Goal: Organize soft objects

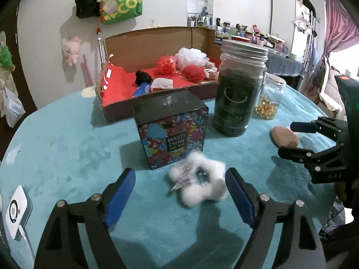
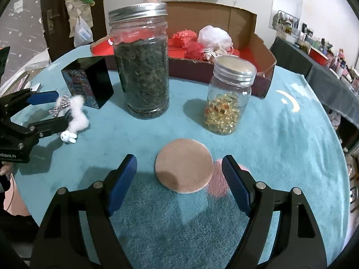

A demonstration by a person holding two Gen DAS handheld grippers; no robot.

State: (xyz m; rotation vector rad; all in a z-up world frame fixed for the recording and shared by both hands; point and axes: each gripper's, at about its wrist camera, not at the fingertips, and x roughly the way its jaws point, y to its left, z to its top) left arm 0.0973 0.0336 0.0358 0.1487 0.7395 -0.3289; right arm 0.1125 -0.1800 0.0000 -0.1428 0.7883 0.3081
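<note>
Fluffy white toy [image 1: 198,183] between wide-open left gripper [image 1: 180,194] fingers, unheld: light, squashy; pinch its middle. Right gripper [image 2: 179,180] gapes, empty, around flat puff [image 2: 184,165] near worktop's front edge.

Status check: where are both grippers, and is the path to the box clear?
Left gripper open, jaws either side of white plush. Right gripper open around tan puff. Both soft items on the cloth, ungrasped. Tall jar, small jar, cream box stand before cardboard box.

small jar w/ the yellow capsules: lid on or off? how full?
Lid on: a silver screw cap sits on the small jar. Partly full: the yellow capsules fill only its lower part; the glass above them is clear.
</note>
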